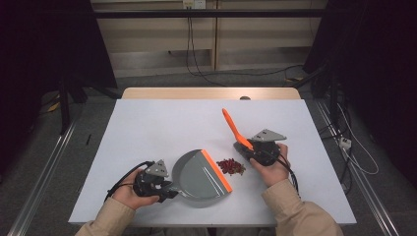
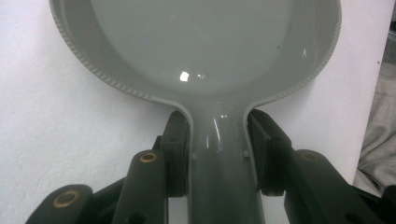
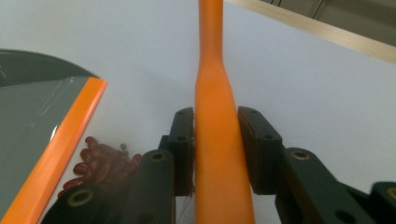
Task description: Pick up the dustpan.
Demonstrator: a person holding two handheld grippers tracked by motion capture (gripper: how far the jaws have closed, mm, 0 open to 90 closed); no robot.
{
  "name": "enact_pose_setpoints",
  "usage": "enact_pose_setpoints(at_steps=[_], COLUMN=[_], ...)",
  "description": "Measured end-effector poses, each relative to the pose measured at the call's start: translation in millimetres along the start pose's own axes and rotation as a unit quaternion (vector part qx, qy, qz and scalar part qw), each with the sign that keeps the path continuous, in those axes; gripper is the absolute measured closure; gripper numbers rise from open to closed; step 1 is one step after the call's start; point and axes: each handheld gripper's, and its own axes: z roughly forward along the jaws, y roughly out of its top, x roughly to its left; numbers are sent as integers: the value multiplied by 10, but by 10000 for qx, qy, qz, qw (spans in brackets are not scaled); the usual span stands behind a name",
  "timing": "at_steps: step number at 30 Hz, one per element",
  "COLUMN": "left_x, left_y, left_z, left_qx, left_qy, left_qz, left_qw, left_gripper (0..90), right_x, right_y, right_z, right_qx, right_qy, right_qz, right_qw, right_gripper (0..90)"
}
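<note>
A grey dustpan (image 1: 196, 174) with an orange front lip (image 1: 217, 170) lies on the white table (image 1: 162, 123), lip toward the right. My left gripper (image 1: 171, 191) is shut on its grey handle (image 2: 218, 177), both pads pressed to the neck below the pan (image 2: 196, 42). A small pile of dark red beans (image 1: 231, 166) sits just right of the lip. My right gripper (image 1: 249, 147) is shut on an orange brush handle (image 1: 232, 126) that slants up and to the left. In the right gripper view the handle (image 3: 215, 93) runs between the pads of the right gripper (image 3: 215, 135), with the beans (image 3: 105, 165) and the dustpan (image 3: 32, 116) at lower left.
A wooden tabletop edge (image 1: 211, 93) shows behind the white surface. Cables (image 1: 196, 64) trail across the floor beyond it, and metal rails (image 1: 46, 167) flank the table. Bare white surface lies at the table's back and left.
</note>
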Motion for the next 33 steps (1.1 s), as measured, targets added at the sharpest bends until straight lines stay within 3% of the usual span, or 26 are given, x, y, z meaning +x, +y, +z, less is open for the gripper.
enact_pose_setpoints(at_steps=[5,13,22,33], left_x=[5,2,6,0], left_y=[3,28,39,54], left_z=[0,17,26,43], left_qx=[-3,28,45,16], left_qy=[-34,-89,-108,-167], left_qz=[-22,38,85,-20], left_qw=[10000,9999,9999,9999], left_gripper=[628,628,628,625], right_x=[-9,-7,194,334], right_y=[28,-3,-89,-130], right_z=[-52,-68,-70,-70], right_qx=[129,277,-75,-248], right_qy=[-34,7,-9,-32], right_qz=[-187,-90,-83,-115], right_qw=[9997,9996,9999,9996], right_gripper=[660,709,711,710])
